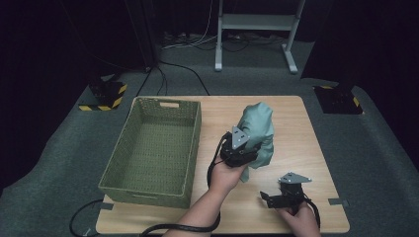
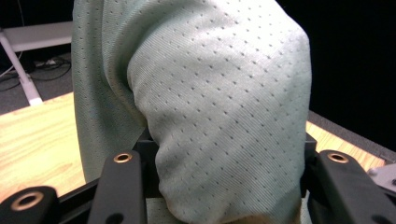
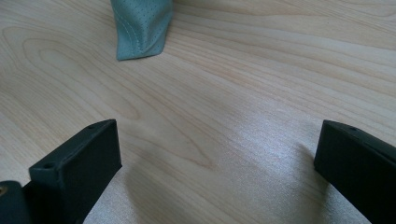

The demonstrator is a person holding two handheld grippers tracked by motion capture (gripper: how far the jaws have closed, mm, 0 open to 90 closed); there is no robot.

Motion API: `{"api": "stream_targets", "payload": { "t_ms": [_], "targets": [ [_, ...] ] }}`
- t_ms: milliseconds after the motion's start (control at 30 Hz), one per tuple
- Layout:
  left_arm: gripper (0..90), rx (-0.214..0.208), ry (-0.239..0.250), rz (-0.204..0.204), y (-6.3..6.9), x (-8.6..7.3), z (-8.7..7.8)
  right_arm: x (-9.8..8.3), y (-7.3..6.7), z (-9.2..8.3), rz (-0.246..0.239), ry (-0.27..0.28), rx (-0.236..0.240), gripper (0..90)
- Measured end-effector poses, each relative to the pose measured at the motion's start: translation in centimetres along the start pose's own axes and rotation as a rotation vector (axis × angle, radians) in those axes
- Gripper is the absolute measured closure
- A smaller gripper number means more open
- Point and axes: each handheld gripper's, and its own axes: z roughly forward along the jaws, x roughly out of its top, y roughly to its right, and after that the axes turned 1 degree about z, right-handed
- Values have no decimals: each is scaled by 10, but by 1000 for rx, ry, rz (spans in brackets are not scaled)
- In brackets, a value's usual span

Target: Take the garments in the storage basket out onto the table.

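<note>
Two grippers: both over the wooden tabletop (image 1: 306,118)
Left gripper (image 1: 240,148): clamped on a pale green dotted garment (image 1: 258,129), lifted in a bunch near the middle of the tabletop (one cloth corner touches the wood)
Right gripper (image 1: 269,199): jaws spread wide, nothing between, near the front right corner
Woven green basket (image 1: 148,185): along the left edge

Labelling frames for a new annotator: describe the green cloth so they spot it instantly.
On the wooden table, look right of the woven green basket, near the table's middle. There the left gripper holds up a bunched cloth, draped over the jaws. It is the one soft item: pale sage fabric dotted with tiny perforations, paler and smoother than the olive basket.
</note>
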Motion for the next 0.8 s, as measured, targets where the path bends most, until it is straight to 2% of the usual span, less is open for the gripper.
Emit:
{"api": "stream_targets", "payload": {
  "t_ms": [500,800],
  "targets": [
    [486,9,-78,-7,-5,-20,8,0,0,0,-2,0,2,2],
    [486,32,-133,-4,-7,-32,11,0,-1,0,-3,-1,3,2]
  ]
}}
